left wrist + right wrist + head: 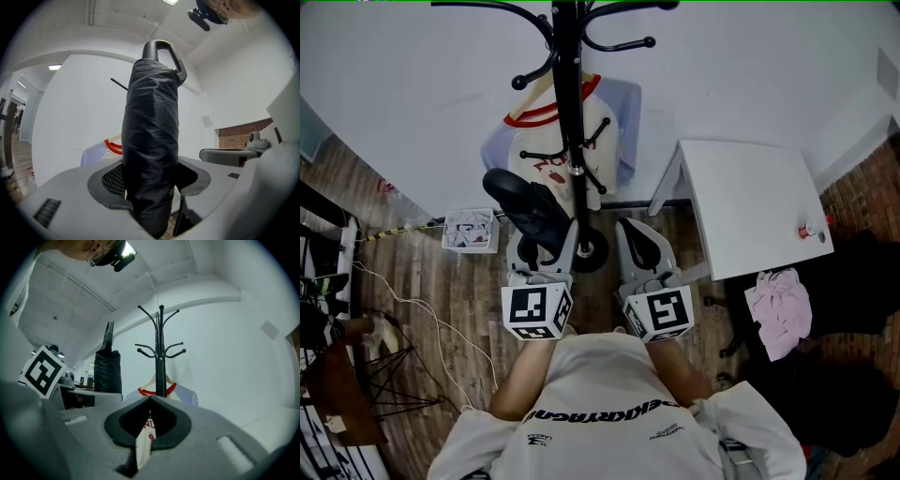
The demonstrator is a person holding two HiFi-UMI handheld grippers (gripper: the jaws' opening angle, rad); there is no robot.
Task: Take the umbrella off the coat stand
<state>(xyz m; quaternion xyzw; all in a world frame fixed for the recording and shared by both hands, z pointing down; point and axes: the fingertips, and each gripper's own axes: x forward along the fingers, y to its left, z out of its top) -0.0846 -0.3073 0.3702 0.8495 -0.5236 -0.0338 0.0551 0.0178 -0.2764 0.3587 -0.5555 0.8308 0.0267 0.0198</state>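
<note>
A black folded umbrella [525,202] stands upright between the jaws of my left gripper [542,246], off the hooks and just left of the black coat stand [567,94]. In the left gripper view the umbrella [150,140] fills the gap, its looped handle on top, and the left gripper [152,180] is shut on it. My right gripper [642,246] is held level beside it, to the right of the pole's base. In the right gripper view the right gripper [150,401] is shut with nothing held. That view also shows the coat stand [161,357] ahead and the umbrella [108,371] to its left.
A white shirt with red trim [553,131] hangs on the stand. A white table [750,197] stands to the right, with a pink cloth [780,309] below it on something dark. A white basket [469,230] and loose cables [422,309] lie on the wooden floor at left.
</note>
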